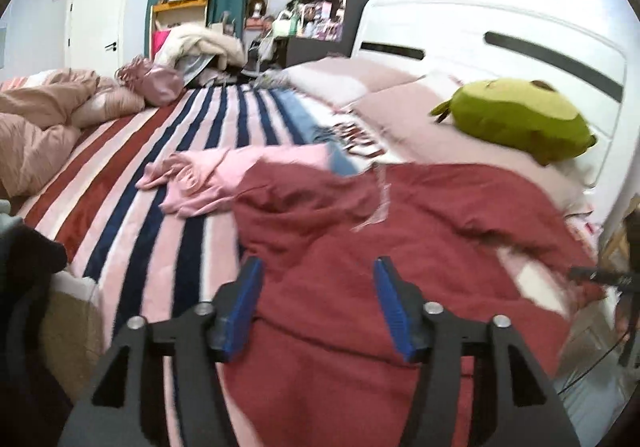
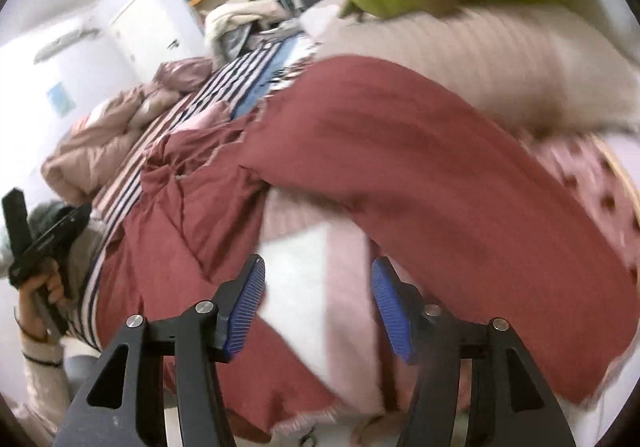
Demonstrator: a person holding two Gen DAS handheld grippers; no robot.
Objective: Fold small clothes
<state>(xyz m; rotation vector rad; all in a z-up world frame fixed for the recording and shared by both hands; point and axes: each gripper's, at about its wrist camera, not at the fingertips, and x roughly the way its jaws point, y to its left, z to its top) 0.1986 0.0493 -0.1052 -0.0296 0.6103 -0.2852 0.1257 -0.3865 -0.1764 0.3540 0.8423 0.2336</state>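
Both the left gripper (image 1: 318, 303) and the right gripper (image 2: 318, 305) stand half open and empty above the red garment (image 1: 400, 231), which lies rumpled across the near right of the bed (image 1: 160, 151), apparently released for regripping.

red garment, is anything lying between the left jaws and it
Nothing visible does. The left gripper is open right above the red garment, with only bare cloth below. The pink garment lies beyond, off to the side.

Black gripper (image 1: 318, 307) frames, ribbed blue pads (image 2: 248, 307), silver screws; cream sleeve (image 2: 38, 361).
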